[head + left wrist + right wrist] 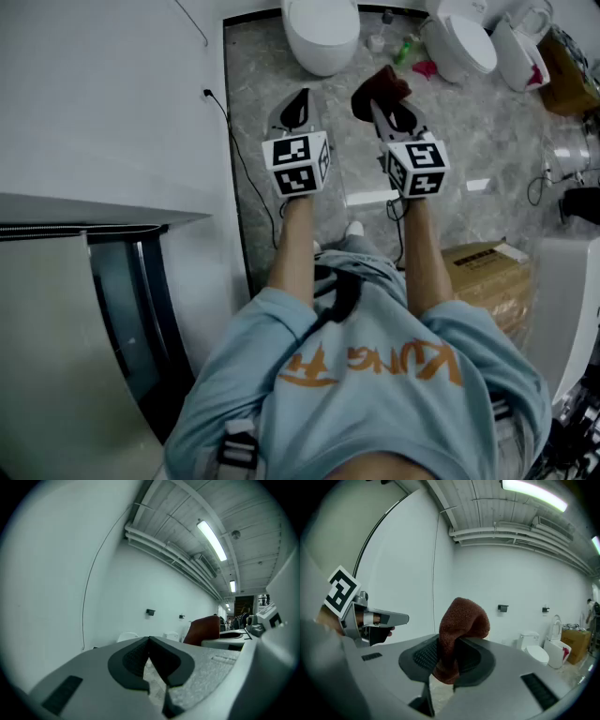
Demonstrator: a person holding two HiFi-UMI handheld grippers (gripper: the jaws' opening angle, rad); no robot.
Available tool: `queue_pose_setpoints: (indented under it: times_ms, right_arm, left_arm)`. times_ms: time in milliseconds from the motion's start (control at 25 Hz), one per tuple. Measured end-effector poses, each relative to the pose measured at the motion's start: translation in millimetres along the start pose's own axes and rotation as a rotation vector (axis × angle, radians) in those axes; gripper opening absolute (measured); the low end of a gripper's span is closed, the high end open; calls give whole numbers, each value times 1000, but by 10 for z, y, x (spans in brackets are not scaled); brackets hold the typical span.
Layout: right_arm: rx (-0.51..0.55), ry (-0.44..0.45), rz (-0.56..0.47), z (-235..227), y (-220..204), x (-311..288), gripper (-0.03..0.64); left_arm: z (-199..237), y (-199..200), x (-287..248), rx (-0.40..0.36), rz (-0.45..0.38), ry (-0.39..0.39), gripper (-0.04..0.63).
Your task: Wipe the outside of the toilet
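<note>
Right hand-held gripper (446,654) around cloth (463,619)

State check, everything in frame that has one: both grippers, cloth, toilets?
Left gripper: shut, nothing between the jaws.
Right gripper: shut on the cloth.
Reddish-brown knitted cloth: pinched between the jaws, bunched, top sticking up.
Nearest white toilet: lid down.
Second white toilet: lid down.
Far white toilet: lid up.
</note>
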State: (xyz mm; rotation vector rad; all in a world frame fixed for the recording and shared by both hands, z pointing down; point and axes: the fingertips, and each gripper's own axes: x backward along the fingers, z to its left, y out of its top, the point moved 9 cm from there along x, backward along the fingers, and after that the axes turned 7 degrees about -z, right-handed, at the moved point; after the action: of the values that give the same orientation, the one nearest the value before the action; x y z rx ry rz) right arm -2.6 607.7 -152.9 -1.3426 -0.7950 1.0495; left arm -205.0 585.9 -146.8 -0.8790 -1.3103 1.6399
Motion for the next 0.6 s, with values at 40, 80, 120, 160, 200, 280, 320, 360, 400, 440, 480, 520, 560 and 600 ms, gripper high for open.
queue_pose_setpoints:
  times_ms: [40,80,120,160,200,280,320,360,400,440,480,520,560,600]
  right_arm:
    - [0,4,-3,4,20,4,75]
    - [-1,7,-7,8,39,6,75]
    - [-5,6,-15,14,54,6,75]
    - [-14,-1,-28,22,67,3,75]
    - [-27,-14,-45,31,76,-9,75]
    - [-37,-52,-57,44,89,-60,75]
    - [-27,-70,-49,45,95,-88,75]
    - [-20,-83,-42,40,103,-113,75]
    - [-23,-92,-43,30,118,-136,77]
    - [-33,-97,-50,17,138,-161,77]
    - [-39,-101,-55,7,158,-188,75]
    - [-40,-103,-55,1,173,-218,77]
    - [-37,-102,-53,-1,182,-246,77]
    - [-35,-99,-50,-2,184,-269,77]
  left_arm:
    - [14,18,4,1,1,3,-6]
    - [29,34,8,3,2,6,-6]
    - [44,45,12,5,3,7,-6]
    - [63,51,16,7,3,7,-6]
    - [88,53,15,11,2,7,-6]
    - [154,63,-3,17,-3,8,-6]
    - [188,73,-14,20,-5,7,-6]
    - [222,90,-25,22,-9,5,-6]
    - [257,112,-36,23,-14,4,-6]
    - [294,138,-48,24,-20,3,-6]
    - [333,160,-61,27,-26,4,-6]
    - [373,174,-76,32,-30,8,-6]
    - [410,179,-94,39,-32,13,-6]
    - [442,177,-116,46,-33,18,-6]
